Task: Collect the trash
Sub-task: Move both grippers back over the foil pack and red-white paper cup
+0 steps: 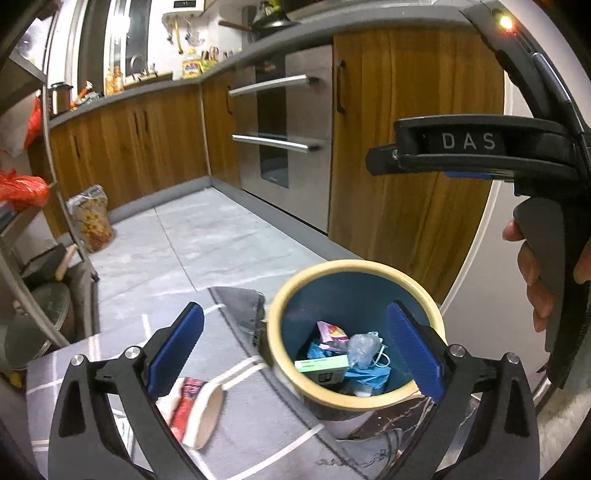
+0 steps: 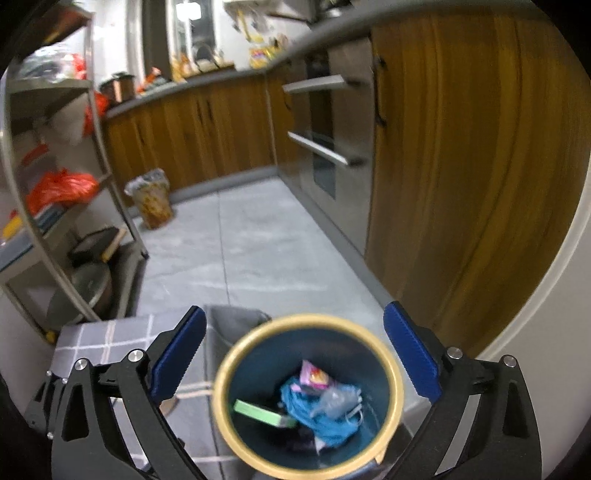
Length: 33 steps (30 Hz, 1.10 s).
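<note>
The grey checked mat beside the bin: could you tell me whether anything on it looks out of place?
Yes: a paper cup lies tipped on its side on the mat beside a red wrapper, outside the bin.

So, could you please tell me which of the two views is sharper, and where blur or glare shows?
Left wrist view: sharper, the bin and green box crisp, an indicator light flaring top right. Right wrist view: soft all over, the bin rim smeared, window blown out.

- Grey checked bench (image 1: 74,398): I see a paper cup (image 1: 207,417) lying on its side, beside a red wrapper (image 1: 184,406).
- Tiled floor (image 2: 258,251): a filled bag (image 2: 151,199) stands by the cabinets.
</note>
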### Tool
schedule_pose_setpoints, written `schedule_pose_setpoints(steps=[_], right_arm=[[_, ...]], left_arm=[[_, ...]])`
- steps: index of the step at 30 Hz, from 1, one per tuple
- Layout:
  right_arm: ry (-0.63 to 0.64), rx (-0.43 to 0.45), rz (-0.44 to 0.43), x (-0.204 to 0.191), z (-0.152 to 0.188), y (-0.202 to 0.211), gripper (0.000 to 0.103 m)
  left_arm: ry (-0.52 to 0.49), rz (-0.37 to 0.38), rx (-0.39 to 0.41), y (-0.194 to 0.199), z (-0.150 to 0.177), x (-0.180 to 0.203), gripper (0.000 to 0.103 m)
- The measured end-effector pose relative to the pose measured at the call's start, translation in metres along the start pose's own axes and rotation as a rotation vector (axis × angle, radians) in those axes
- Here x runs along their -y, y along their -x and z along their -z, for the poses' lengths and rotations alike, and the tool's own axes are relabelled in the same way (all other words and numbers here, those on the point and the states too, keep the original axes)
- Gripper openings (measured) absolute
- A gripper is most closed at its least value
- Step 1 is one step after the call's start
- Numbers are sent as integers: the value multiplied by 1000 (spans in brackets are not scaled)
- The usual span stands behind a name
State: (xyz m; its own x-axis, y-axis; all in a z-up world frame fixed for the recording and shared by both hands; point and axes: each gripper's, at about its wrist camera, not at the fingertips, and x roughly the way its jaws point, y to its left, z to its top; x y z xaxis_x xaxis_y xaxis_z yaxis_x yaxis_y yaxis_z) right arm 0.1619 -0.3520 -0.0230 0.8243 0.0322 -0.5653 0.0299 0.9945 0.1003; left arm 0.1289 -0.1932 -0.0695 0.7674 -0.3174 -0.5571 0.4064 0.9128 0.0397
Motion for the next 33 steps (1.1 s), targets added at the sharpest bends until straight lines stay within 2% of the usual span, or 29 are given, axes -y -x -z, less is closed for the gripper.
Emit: schedule_pose_setpoints(steps=[3,15,26,33], right_arm=[[36,46,-29,-17,-2,12,97],[85,95,-117,-86,-2,30,98],[83,40,-183,-141,7,21,98],[24,-20,-220,-168,13,4,98]], left_arm=[[-1,-19,19,17,1,-8,97],[24,-127,47,64,20,-56,97],[90,-192,62,94,35,-105,97],[118,-229,52,101,44,-135,97]])
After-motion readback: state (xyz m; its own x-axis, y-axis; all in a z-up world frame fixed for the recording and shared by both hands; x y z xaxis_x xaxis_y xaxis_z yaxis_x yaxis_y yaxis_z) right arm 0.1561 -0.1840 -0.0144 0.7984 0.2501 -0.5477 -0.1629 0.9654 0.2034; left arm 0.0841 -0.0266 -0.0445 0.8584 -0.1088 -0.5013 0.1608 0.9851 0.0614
